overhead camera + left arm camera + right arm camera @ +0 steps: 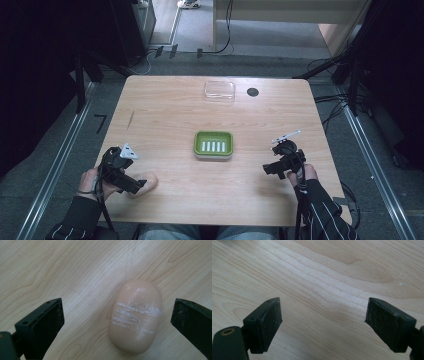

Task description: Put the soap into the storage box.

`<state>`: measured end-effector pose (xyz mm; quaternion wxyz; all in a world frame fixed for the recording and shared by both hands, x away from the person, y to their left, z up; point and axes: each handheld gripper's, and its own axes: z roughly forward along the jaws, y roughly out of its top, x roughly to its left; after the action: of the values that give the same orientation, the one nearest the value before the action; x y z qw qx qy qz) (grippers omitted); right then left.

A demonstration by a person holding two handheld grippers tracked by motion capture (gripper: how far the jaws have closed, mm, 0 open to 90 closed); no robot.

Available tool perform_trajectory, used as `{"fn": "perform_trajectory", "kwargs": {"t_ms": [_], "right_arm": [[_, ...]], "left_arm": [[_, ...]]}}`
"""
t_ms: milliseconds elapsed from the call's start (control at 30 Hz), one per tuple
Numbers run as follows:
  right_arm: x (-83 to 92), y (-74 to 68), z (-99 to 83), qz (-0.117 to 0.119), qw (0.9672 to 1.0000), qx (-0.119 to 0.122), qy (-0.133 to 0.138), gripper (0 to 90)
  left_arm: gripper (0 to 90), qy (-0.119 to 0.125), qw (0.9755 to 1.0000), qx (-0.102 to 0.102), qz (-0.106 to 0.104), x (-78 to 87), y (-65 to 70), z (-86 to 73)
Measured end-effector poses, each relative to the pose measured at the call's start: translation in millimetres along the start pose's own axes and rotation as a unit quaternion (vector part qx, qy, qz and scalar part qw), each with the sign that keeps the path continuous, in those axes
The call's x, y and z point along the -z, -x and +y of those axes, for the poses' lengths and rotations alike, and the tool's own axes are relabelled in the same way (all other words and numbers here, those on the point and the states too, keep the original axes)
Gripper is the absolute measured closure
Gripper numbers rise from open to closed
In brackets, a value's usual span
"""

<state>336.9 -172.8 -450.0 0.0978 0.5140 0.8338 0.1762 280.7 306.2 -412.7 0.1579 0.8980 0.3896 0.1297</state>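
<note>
A pale peach bar of soap [135, 320] lies flat on the wooden table [170, 107] near its front left corner. In the left gripper view it sits between the two black jaws, closer to the right-hand one, with white scrape marks across its top. The left gripper [131, 186] hangs just over it, its jaws spread wide and touching nothing.

The right gripper [270, 169] is near the table's right edge, toward the front, well apart from the soap. Its jaws also stand wide apart over bare wood.

A green soap dish [213, 144] with slots in its floor sits at the middle of the table. A clear plastic lid [219, 91] lies near the far edge, and a small black disc [252, 92] sits just beside it.
</note>
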Motion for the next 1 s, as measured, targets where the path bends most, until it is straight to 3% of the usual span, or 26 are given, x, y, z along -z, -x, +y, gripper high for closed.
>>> {"fn": "perform_trajectory", "kwargs": {"t_ms": [267, 533, 933, 1000], "right_arm": [[-0.6, -1.8, 0.2, -0.002, 1.0, 0.002, -0.001, 14.0], [-1.7, -4.5, 3.5, 0.0, 1.0, 0.009, -0.003, 14.0], [-2.9, -5.2, 4.3, 0.0, 0.9999, 0.013, -0.007, 14.0], [-3.1, -4.8, 4.6, 0.001, 0.9999, 0.012, -0.008, 14.1]], "left_arm": [[0.0, -0.003, 0.9999, -0.014, 0.003, 0.5, -0.1, 1.1], [0.0, -0.005, 0.9998, -0.015, 0.009, 2.1, -2.5, -0.9], [0.0, -0.018, 0.9977, -0.062, -0.019, -7.6, 9.2, 6.1], [0.0, -0.033, 0.9963, -0.076, -0.023, -12.2, 11.8, 7.4]]}}
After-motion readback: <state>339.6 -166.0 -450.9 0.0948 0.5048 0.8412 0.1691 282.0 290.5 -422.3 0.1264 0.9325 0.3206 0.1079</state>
